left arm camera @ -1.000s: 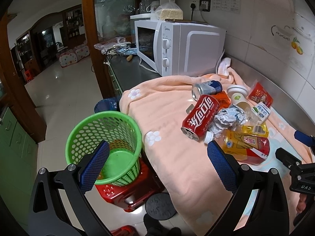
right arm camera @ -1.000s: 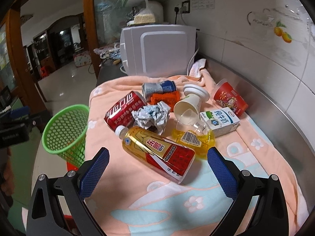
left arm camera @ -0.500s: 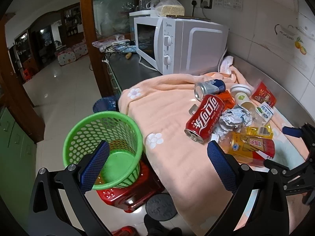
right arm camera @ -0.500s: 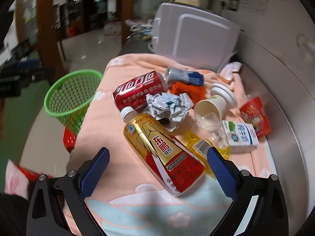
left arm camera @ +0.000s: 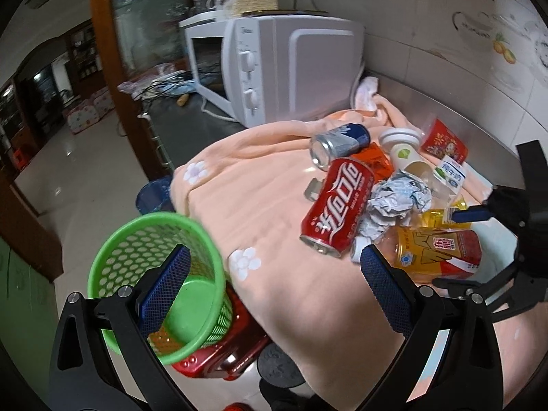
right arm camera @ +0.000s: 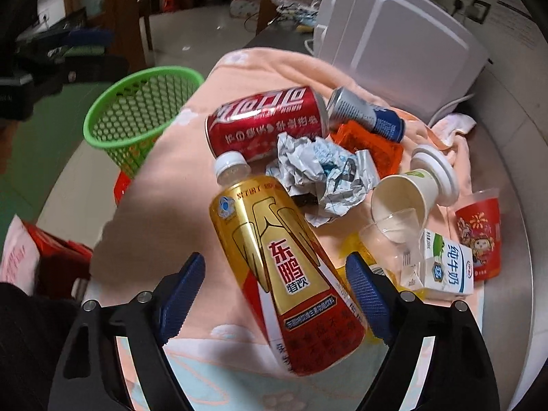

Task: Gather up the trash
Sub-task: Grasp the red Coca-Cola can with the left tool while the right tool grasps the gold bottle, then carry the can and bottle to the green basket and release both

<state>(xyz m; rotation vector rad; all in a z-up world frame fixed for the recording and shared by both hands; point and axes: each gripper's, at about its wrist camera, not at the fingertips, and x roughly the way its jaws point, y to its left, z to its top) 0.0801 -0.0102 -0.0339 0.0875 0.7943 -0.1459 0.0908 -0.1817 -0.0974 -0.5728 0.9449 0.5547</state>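
A pile of trash lies on a peach blanket (left arm camera: 267,205): a red cola can (left arm camera: 337,207), crumpled paper (left arm camera: 399,198), a gold and red drink bottle (right arm camera: 287,270), a silver-blue can (right arm camera: 364,113), a paper cup (right arm camera: 407,191), a milk carton (right arm camera: 445,267) and a red cup (right arm camera: 479,236). A green mesh basket (left arm camera: 154,274) stands on a red stool left of the counter. My right gripper (right arm camera: 275,286) is open, its pads either side of the gold bottle without touching it. My left gripper (left arm camera: 274,287) is open and empty, between basket and pile.
A white microwave (left arm camera: 287,65) stands behind the pile against the tiled wall (left arm camera: 445,34). A steel counter strip (right arm camera: 513,157) runs along the wall. A red stool (left arm camera: 226,356) holds the basket. Tiled floor (left arm camera: 82,164) lies left.
My right gripper has moved down and forward over the gold bottle, which now lies between its open fingers. The left gripper has drifted closer to the counter.
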